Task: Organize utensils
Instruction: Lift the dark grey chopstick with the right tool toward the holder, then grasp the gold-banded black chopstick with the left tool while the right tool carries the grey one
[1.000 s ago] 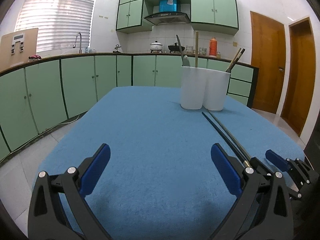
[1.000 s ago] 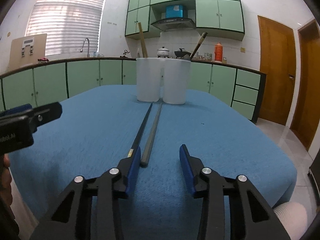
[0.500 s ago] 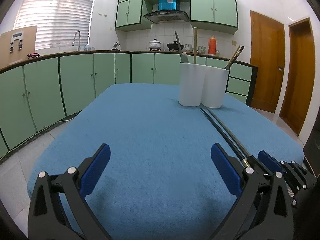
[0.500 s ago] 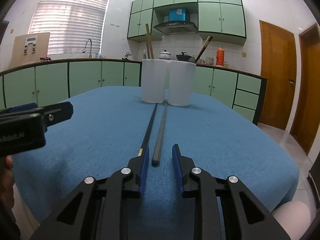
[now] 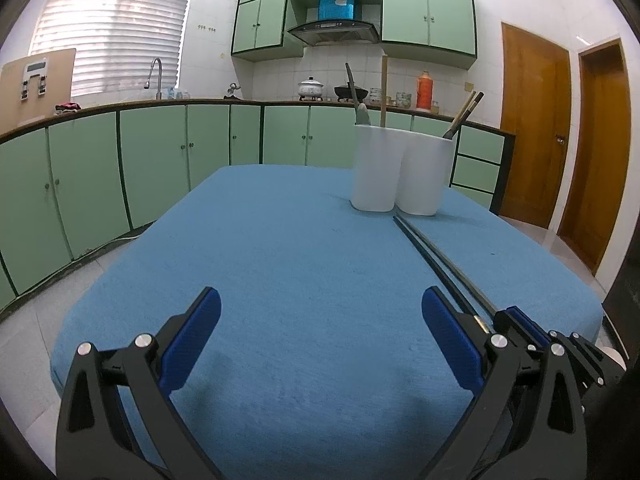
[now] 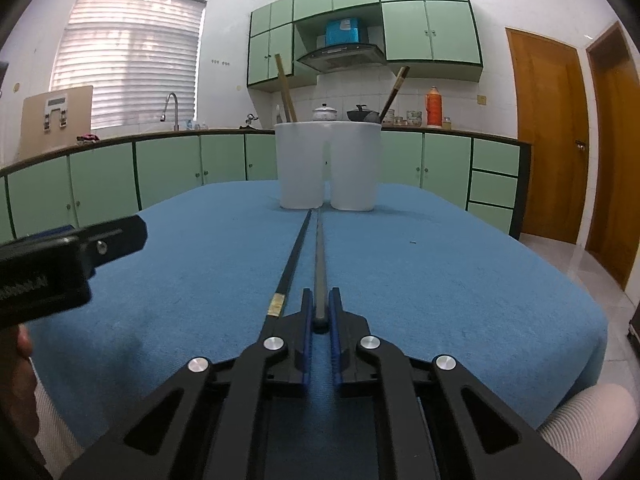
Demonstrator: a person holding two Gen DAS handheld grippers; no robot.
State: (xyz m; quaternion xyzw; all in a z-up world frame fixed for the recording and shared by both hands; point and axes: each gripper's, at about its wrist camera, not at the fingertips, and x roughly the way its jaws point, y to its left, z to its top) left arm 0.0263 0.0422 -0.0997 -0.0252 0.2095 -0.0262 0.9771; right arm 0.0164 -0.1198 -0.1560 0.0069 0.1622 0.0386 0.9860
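The table (image 5: 280, 264) in front of me wears a blue cloth that runs to all its edges. Toward the far edge, a little right of the middle as my left camera sees it, stands the white two-compartment holder (image 6: 328, 164), upright, with a wooden stick in its left compartment and brown-handled utensils leaning out of its right one. From just before its base two long chopsticks lie side by side on the cloth, running back toward the near edge: a black chopstick (image 6: 294, 256) with a pale band near its end, and a grey chopstick (image 6: 320, 264) just to its right. My right gripper (image 6: 320, 308) sits low at the near end of the pair, its blue pads closed in on the end of the grey chopstick, the black one lying outside its left finger. My left gripper (image 5: 320, 312) hovers over bare cloth near the near edge, fingers spread wide, holding nothing
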